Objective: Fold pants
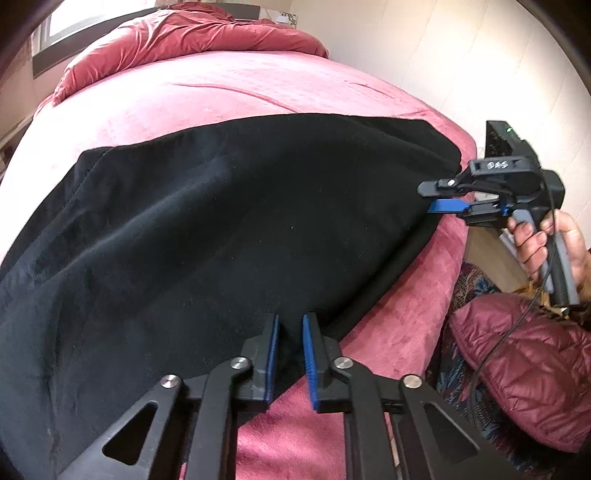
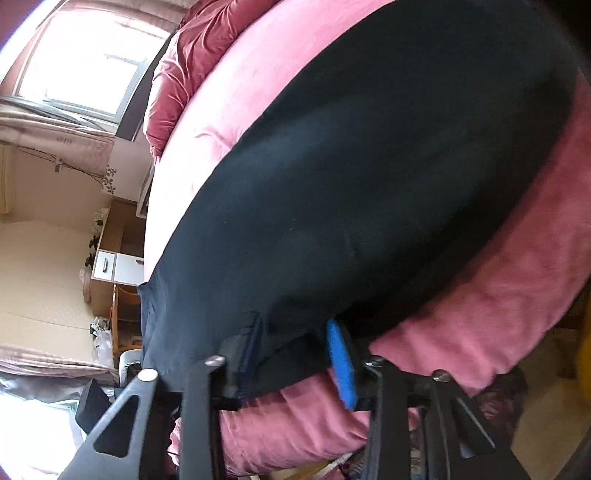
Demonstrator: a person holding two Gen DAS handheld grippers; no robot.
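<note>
Black pants (image 1: 221, 221) lie spread flat across a pink bed (image 1: 221, 92). At their near edge my left gripper (image 1: 290, 354) is shut on the pants, with a fold of dark cloth pinched between its blue pads. At the right end of the pants, a hand (image 1: 535, 243) holds my right gripper (image 1: 424, 199) at the cloth's corner. In the right wrist view the pants (image 2: 369, 166) fill the middle. There the right gripper (image 2: 297, 354) has the bunched hem between its fingers, over the bed's edge (image 2: 517, 277). The view is blurred.
A crumpled red duvet (image 1: 192, 33) sits at the head of the bed. A maroon quilted jacket (image 1: 528, 369) lies low beside the bed on the right. Past the bed's far side are a window (image 2: 85, 62), a wooden cabinet (image 2: 110, 258) and pale floor.
</note>
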